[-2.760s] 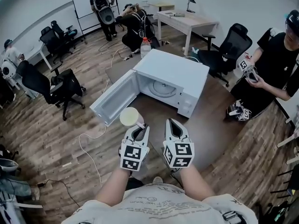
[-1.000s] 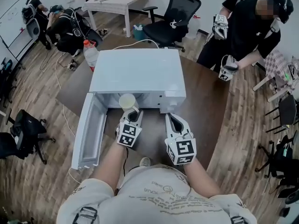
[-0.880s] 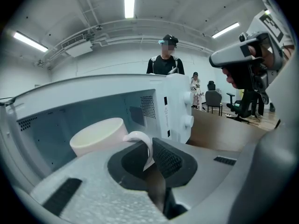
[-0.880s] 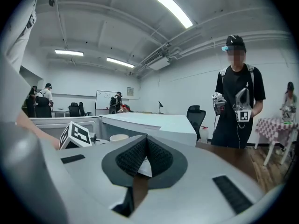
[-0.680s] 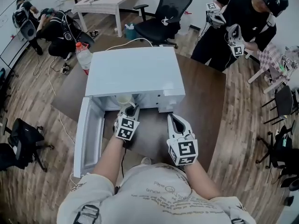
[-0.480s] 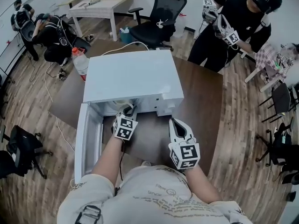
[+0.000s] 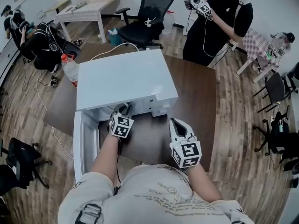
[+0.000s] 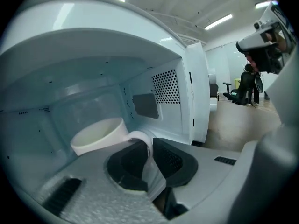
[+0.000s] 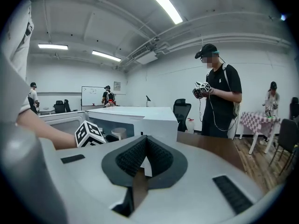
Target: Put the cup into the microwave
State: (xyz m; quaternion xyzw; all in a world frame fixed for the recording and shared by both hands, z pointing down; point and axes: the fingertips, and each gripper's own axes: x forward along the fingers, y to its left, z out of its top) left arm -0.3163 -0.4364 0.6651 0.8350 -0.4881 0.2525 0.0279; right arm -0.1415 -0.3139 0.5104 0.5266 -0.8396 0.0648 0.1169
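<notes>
Your left gripper [image 8: 150, 146] is pinching the handle [image 8: 138, 136] of the white cup [image 8: 100, 135], just ahead of its jaws. A second ago the cup was hanging at the doorway; now it is inside the microwave [image 7: 124, 80], so release is nearing. It is standing upright, mouth up, possibly not yet touching down. Your right gripper [image 7: 180, 129] is idling closed, empty.

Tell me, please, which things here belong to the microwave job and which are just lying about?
Job: cup, held by its handle in the left gripper; open microwave.
Lying about: water bottle, office chair, white desk.
</notes>
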